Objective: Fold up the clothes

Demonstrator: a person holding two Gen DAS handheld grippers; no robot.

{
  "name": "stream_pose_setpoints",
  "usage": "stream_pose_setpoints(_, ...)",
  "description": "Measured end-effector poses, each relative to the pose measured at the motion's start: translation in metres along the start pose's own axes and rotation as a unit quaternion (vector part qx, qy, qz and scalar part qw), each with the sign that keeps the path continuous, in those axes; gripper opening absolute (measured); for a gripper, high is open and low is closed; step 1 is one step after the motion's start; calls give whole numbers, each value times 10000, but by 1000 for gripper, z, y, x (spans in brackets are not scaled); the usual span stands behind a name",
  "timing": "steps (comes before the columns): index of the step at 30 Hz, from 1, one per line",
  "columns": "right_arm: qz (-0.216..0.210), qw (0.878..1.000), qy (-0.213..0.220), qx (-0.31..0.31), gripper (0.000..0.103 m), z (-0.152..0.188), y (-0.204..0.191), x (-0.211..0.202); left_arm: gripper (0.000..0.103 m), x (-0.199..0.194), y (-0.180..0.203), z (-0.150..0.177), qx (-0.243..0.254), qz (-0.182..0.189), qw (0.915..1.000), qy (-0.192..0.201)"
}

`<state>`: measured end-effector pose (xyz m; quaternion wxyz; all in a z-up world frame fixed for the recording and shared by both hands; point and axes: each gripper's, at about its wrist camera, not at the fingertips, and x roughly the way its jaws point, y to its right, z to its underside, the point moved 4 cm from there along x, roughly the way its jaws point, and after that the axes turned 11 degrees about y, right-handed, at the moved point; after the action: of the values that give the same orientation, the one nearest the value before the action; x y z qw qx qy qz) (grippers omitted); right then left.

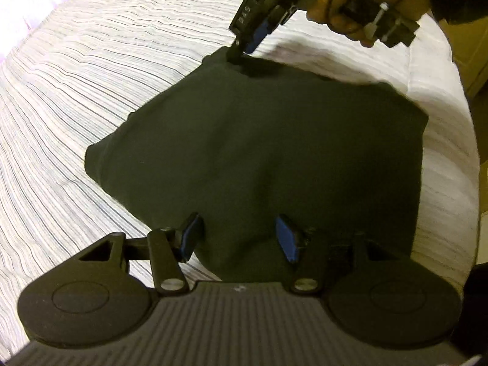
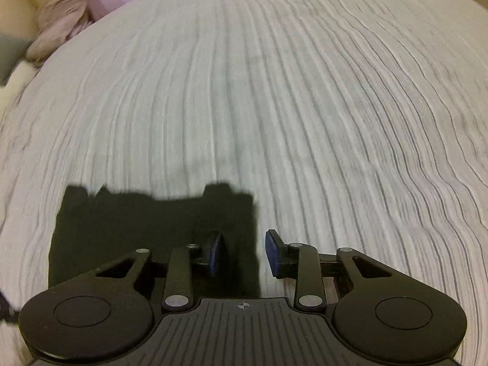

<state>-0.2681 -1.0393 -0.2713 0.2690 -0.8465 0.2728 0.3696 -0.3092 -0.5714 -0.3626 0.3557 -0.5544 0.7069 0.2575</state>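
A dark, partly folded garment (image 1: 274, 152) lies flat on a white striped bed cover (image 1: 91, 76). My left gripper (image 1: 239, 238) is open at the garment's near edge, with the cloth running between its blue-padded fingers (image 1: 192, 235). A hand (image 1: 335, 6) holds my right gripper (image 1: 239, 52), whose tips rest at the garment's far corner. In the right wrist view the right gripper (image 2: 244, 253) stands open, straddling the right edge of the garment (image 2: 152, 222): one finger is over the cloth, the other over the bed cover (image 2: 305, 106).
The bed's edge (image 1: 457, 122) curves down the right side, with light wooden furniture (image 1: 475, 61) beyond it. A pinkish pillow or bundled cloth (image 2: 61, 21) sits at the far left corner of the bed. Wide bed cover stretches beyond the garment.
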Motion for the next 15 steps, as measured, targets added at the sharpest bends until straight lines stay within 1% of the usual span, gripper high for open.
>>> stream_pose_setpoints(2,-26,9999,161,45,32,-1,-6,-11,49,-8,-11,-9,-171,-47,9998,134)
stream_pose_setpoints(5,-253,9989,364,170,32,15,-26,-45,48,-12,-43,-20,-402,-243,9987,204)
stream_pose_setpoints(6,-329,9983,431,212,32,21,-33,-56,47,-11,-53,-23,-477,-294,9982,215)
stream_pose_setpoints(8,-480,9968,566,295,32,32,-47,-79,42,7,-72,-26,-562,-326,9978,121)
stream_pose_setpoints(10,-661,9970,382,151,32,65,-66,-89,44,26,-89,-27,-593,-384,9975,-5)
stream_pose_setpoints(11,-755,9968,253,53,32,83,-76,-93,44,35,-97,-25,-543,-488,9973,-77)
stream_pose_setpoints(13,-802,9967,-32,-115,32,125,-93,-96,47,51,-111,-20,-528,-592,9967,-194)
stream_pose_setpoints(14,-798,9966,-93,-190,32,142,-100,-98,53,57,-116,-18,-552,-599,9964,-234)
stream_pose_setpoints(15,-748,9969,-118,-211,32,153,-105,-102,55,61,-121,-17,-579,-561,9964,-246)
